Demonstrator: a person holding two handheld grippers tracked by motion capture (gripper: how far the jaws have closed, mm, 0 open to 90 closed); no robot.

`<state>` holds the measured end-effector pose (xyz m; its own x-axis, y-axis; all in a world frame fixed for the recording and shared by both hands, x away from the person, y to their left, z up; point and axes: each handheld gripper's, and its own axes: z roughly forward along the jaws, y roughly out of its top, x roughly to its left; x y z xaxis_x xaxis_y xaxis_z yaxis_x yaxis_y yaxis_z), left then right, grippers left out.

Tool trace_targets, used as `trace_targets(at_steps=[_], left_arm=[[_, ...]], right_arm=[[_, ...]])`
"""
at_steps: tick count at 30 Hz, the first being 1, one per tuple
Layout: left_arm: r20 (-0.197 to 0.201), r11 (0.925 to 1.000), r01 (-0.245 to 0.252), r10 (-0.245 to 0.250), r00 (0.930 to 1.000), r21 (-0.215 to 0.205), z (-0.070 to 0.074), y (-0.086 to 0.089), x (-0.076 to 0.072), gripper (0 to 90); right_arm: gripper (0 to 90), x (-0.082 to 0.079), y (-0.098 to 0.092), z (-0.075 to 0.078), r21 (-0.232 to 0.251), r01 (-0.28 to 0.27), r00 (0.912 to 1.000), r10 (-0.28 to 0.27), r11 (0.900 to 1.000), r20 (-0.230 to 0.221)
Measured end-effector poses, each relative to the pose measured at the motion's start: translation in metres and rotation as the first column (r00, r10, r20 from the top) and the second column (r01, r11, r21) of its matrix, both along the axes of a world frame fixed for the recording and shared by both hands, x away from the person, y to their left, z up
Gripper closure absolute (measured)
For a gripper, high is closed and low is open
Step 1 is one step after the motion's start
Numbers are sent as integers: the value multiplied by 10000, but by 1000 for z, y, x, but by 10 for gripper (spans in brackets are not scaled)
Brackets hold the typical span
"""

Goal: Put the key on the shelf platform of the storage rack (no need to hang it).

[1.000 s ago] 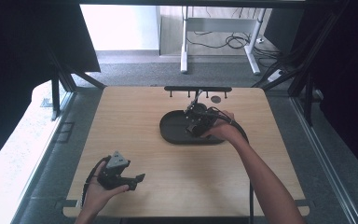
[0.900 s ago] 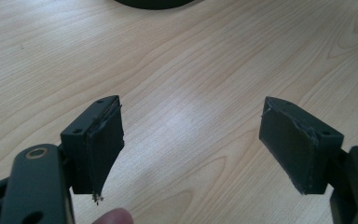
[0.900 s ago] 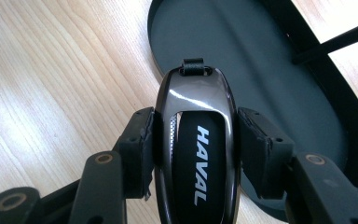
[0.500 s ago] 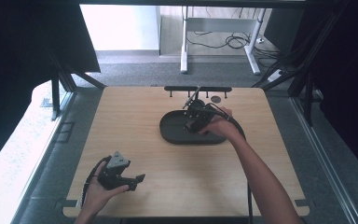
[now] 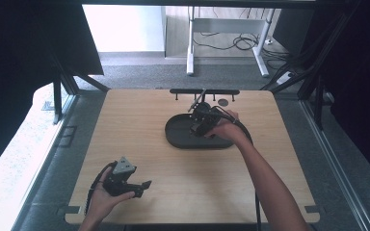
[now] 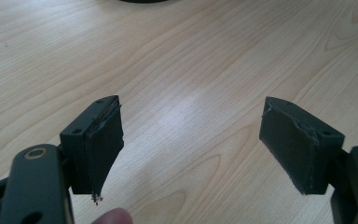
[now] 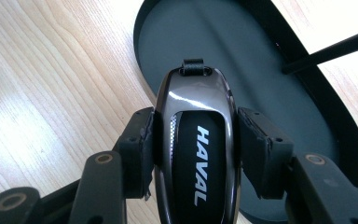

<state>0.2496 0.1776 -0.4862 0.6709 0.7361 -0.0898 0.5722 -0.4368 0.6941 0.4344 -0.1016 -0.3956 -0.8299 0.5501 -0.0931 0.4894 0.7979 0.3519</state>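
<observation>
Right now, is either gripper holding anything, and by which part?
The right gripper clamps a HAVAL key fob by its two long sides, over the tray. The left gripper holds nothing.

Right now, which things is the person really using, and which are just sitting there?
In use:
right gripper, jaws shut on the car key
black oval tray under the key

Sitting about:
left gripper, open above bare table
black rack and small dark disc at the far edge

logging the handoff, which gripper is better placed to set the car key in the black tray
Right: the right gripper already clamps the car key over the black tray. The left gripper is open, near the table's front edge.
</observation>
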Motion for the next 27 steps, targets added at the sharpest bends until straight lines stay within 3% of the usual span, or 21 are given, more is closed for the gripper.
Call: trace_targets(at_steps=[27], left_arm=[[-35, 10000, 18, -18, 10000, 96, -1, 0, 1, 211]], right_arm=[[491, 8, -2, -8, 2, 51, 9999, -51, 10000, -113]])
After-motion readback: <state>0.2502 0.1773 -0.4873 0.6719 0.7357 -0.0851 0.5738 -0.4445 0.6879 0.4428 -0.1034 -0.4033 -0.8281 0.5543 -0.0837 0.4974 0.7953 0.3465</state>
